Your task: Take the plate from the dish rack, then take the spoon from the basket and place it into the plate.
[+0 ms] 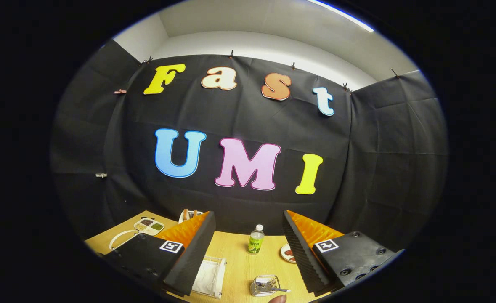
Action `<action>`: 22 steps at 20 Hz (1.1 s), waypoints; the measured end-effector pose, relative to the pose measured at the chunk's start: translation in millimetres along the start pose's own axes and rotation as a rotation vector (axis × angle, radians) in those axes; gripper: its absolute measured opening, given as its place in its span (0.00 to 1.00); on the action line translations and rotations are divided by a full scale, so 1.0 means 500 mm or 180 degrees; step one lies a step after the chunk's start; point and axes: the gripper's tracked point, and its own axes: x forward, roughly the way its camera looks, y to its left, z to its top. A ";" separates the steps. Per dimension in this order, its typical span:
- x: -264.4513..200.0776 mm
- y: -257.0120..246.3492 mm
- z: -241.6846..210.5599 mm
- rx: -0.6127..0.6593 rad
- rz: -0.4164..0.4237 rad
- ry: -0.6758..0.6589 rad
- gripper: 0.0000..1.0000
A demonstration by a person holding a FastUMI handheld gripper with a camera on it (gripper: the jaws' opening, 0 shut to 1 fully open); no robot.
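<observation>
between our fingers we've got bare wooden table [239, 261], so the gripper [243, 252] is spread wide, holding nothing. the rack [208, 277] with the white plate [201, 273] sits low between the fingers, right by the left one. the little wire basket [264, 285] is closer to the right finger, spoon [278, 289] handle poking out its side. just ahead of the fingers stands a green bottle [255, 240], with a small dish [287, 253] tucked against the right finger. beyond the left finger there's a sectioned tray [149, 226].
</observation>
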 end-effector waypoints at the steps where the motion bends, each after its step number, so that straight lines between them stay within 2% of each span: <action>1: 0.001 0.002 -0.001 0.0000 0.0006 0.0008 0.97; 17: 0.004 0.007 -0.011 0.0069 0.0002 0.0082 0.97; 22: 0.017 0.050 -0.041 0.0101 0.0173 0.0286 0.97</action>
